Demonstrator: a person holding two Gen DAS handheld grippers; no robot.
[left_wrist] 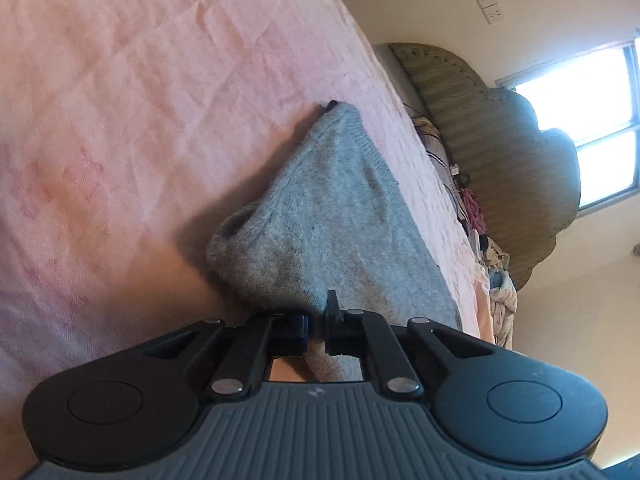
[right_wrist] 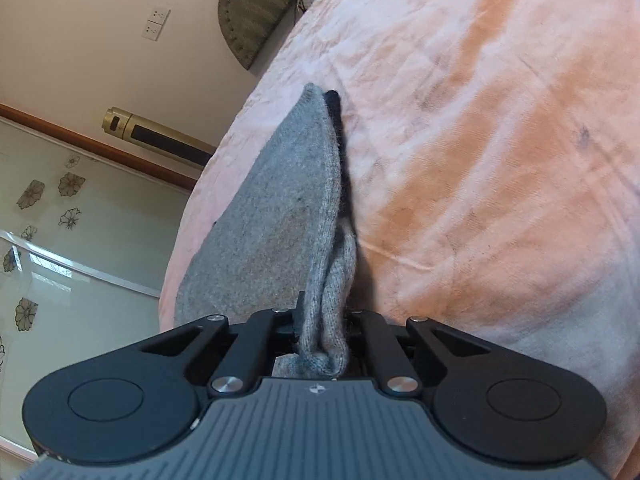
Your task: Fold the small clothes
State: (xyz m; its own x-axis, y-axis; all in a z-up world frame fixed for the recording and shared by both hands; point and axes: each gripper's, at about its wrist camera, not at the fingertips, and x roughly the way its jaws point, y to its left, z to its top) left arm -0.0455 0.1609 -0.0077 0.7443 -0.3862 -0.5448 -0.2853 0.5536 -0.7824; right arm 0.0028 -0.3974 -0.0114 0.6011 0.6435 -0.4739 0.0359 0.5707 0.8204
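Both grippers are clenched on the grey knit garment lying on the pink bedspread: left gripper at one end, right gripper opposite. Next, I'd judge, carry the edge over for the fold.

One grey knitted garment lies at the edge of one pink bedsheet. Two grippers, left gripper and right gripper, pinch it. Two wall sockets show.

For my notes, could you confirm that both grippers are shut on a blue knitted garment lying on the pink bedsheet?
Only the colour is wrong: the knitted garment is grey, as both wrist views show. The left gripper and right gripper are indeed shut on it, over the pink bedsheet.
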